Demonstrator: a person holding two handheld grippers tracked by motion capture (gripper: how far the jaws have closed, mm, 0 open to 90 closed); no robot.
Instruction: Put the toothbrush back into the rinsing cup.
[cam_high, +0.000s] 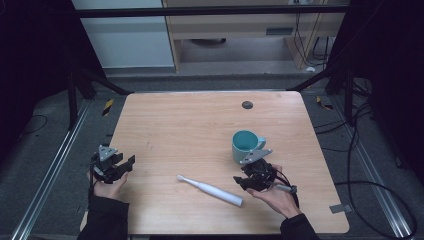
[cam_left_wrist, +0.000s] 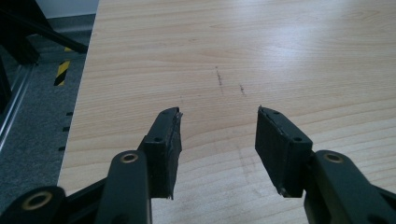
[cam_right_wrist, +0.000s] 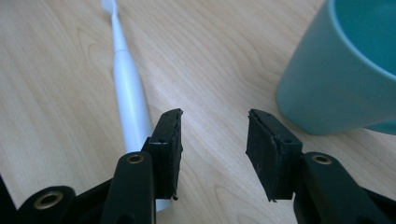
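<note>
A white, slim plastic electric toothbrush lies flat on the light wooden table, near the front edge. It lies at a slant: its small brush head points away from the teal ceramic mug, and its thick handle end is the part closer to the mug. The mug stands upright, open side up, with its handle on the side away from the toothbrush. The two do not touch.

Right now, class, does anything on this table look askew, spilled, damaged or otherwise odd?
Nothing is spilled or broken. The toothbrush lies flat at a slant beside the upright teal mug. The table carries only faint dark scuffs. Both grippers are open.
</note>
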